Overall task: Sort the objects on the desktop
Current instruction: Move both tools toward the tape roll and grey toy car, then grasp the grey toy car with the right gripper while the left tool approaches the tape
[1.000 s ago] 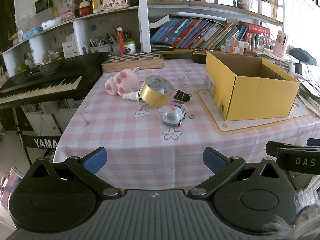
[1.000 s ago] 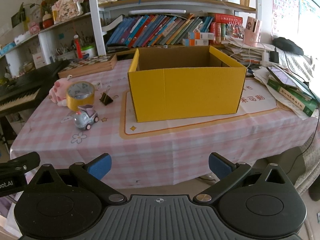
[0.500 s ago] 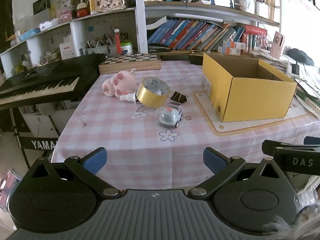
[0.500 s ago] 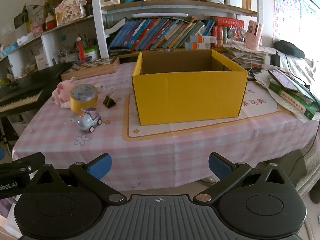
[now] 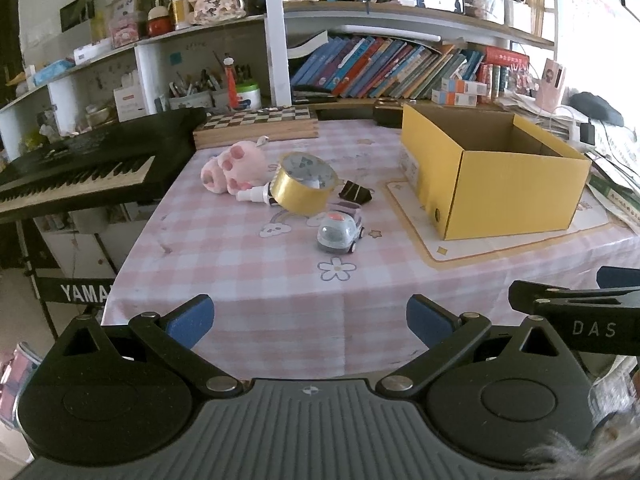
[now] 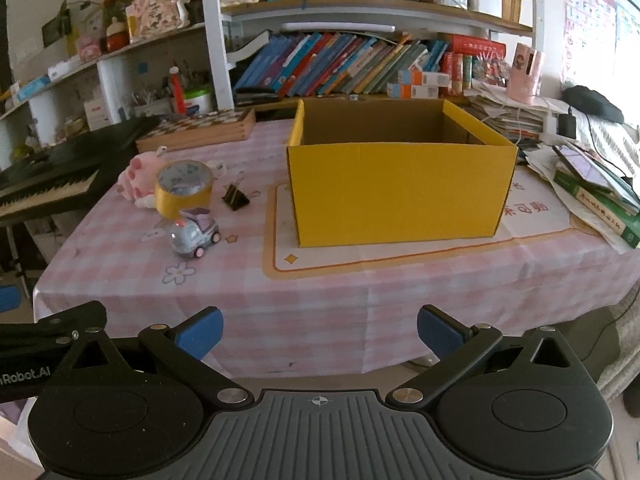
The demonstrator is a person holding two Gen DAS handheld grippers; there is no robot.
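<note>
Plastic and light, the small grey toy car (image 5: 340, 233) near the table's front edge, left of the yellow cardboard box (image 5: 496, 184), should pinch across its sides; both grippers (image 5: 310, 318) (image 6: 320, 328) hang wide apart, empty.

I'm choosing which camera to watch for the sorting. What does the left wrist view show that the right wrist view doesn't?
Only the left wrist view shows the white spray bottle lying against the tape roll, and the Yamaha lettering under the keyboard.

Only the right wrist view shows the book stack right of the yellow box, and the box's full front wall.

Both show the box, tape roll, pink plush, binder clip, toy car and chessboard, with both grippers' fingers open and holding nothing.
</note>
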